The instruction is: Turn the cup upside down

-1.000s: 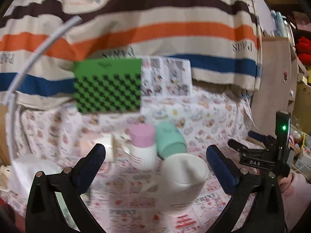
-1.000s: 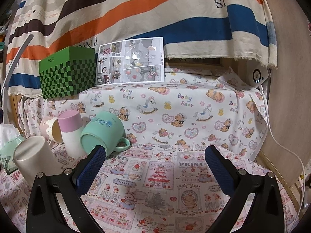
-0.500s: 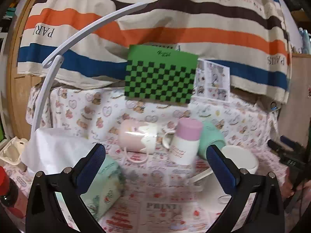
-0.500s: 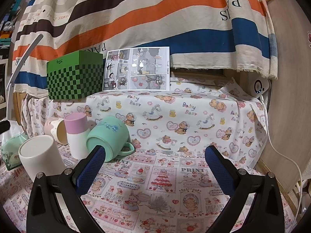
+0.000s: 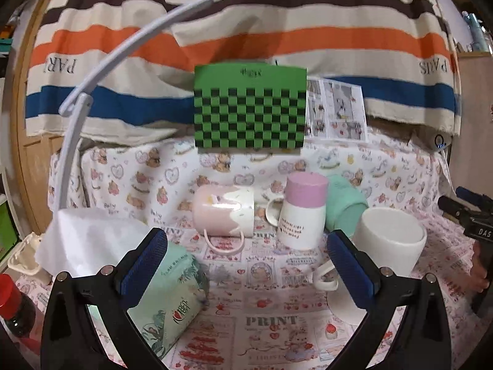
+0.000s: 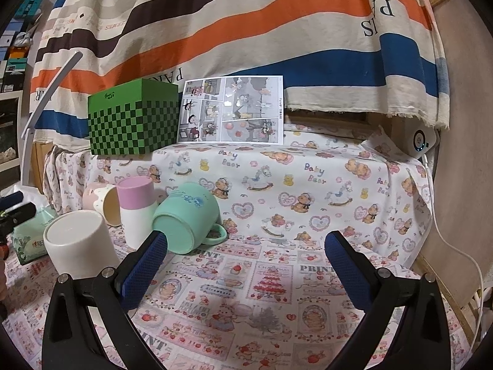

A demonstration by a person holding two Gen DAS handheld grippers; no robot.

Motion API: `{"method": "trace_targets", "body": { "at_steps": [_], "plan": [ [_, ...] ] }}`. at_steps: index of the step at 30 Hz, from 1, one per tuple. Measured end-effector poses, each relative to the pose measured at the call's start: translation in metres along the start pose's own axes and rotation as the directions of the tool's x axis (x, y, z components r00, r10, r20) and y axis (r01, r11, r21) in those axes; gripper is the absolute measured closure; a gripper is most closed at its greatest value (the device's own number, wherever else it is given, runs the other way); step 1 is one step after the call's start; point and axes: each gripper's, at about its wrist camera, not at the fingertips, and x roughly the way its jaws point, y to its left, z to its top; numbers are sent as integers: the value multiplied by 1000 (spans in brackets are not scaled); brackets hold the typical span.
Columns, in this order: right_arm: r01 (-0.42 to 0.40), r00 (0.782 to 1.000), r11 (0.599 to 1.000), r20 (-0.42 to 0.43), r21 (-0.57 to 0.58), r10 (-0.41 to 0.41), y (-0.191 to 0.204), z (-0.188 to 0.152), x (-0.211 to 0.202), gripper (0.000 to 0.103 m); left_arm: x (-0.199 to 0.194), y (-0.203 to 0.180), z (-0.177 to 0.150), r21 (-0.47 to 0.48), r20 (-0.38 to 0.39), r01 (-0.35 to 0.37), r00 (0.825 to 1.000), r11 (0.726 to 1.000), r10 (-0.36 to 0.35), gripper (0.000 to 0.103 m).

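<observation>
Beside the pink-topped cup, which serves as the reference, four cups are grouped on the printed cloth. To its right stands the white cup, apparently already mouth-down, flat base up. Behind and right of the reference lies the mint mug, on its side with handle toward the cloth. To its left lies the pink-and-cream mug, also on its side. Left gripper: jaws spread, holding nothing. Right gripper: jaws spread, holding nothing. Judgement: which cup is targeted cannot be told. Recommended practice: close on a tipped mug's wall, lift clear of neighbours, rotate fully, and set the rim flat.
</observation>
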Motion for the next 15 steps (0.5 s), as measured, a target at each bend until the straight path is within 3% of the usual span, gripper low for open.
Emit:
{"method": "trace_targets", "body": {
  "at_steps": [15],
  "plan": [
    [-3,1000,1000,-3,-1,3,0,-1,1,0,-4,0,-1,2,18,-38,999,999,38,0]
  ]
}}
